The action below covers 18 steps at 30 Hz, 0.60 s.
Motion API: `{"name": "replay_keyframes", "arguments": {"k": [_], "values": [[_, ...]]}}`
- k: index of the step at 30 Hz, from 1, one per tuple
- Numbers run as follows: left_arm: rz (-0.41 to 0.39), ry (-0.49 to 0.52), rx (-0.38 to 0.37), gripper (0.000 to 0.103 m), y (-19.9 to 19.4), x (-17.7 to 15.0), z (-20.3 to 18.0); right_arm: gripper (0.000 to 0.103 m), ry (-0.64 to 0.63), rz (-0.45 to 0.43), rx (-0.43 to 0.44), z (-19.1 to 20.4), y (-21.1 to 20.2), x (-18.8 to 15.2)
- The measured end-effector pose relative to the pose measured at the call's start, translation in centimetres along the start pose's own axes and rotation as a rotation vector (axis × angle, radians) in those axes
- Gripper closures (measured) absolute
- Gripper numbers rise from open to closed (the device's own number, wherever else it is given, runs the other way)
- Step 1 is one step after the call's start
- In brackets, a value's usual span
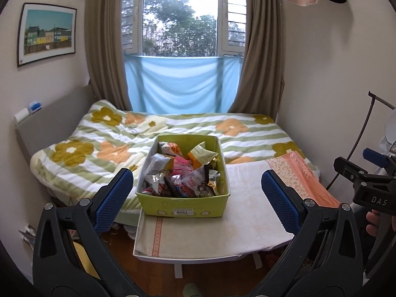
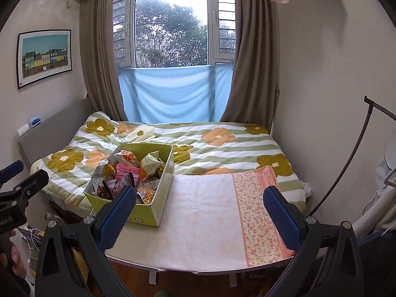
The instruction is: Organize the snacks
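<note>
Nearest the lens, the left tongs (image 1: 196, 193) stand spread wide, their blue ribbed pads (image 1: 113, 195) apart and holding nothing, raised above the near edge of the bench (image 1: 247, 222) and aimed at the green box (image 1: 184, 204). From the left wrist view the box sits between the two pads, on the far left part of the bench against the bed (image 1: 99, 138).

The box is open-topped and heaped with snack packets (image 1: 183, 173): silver, pink, orange and yellow wrappers, their print too small to read. A white sticker (image 1: 182, 212) on the box's near wall reads upside down, something like "1308".

To the right of the box, the bench carries a pale peach cloth (image 1: 250, 198) with an orange floral band along its right side.

Further right, the right tongs (image 2: 201, 211) are likewise spread wide and empty, hovering over the near edge of the bench, right of the box, with bare cloth between their pads. Seen from the left wrist view, their black body bears white letters "DAS", with fingers (image 1: 372, 222) of the holding hand just below. In the right wrist view, the left tongs' body at the far left shows partial lettering ending in "bot.AI".
</note>
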<state>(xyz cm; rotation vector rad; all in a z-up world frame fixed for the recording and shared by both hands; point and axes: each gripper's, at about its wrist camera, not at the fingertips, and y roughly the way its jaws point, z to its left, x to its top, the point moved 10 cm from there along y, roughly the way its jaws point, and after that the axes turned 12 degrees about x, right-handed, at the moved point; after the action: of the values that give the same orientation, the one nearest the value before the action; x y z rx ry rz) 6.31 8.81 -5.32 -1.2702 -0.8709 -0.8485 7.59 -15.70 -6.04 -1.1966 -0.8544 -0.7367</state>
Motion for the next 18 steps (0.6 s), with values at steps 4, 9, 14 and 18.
{"name": "replay_keyframes", "arguments": {"k": [4, 9, 14, 18], "values": [[0.007, -0.003, 0.003, 0.0, 0.08, -0.14, 0.07, 0.001, 0.004, 0.002, -0.001, -0.1, -0.44, -0.37], [0.007, -0.005, 0.004, 0.0, 0.0, -0.31, 0.03, 0.001, 0.004, 0.004, -0.003, -0.08, -0.43, -0.41], [0.011, -0.004, 0.004, 0.0, 0.2, -0.37, -0.16, 0.001, 0.001, 0.008, -0.003, -0.2, -0.37, -0.46], [0.008, 0.0, 0.006, 0.0, 0.17, -0.42, -0.31, 0.001, 0.001, 0.009, -0.003, -0.14, -0.38, -0.47]]}}
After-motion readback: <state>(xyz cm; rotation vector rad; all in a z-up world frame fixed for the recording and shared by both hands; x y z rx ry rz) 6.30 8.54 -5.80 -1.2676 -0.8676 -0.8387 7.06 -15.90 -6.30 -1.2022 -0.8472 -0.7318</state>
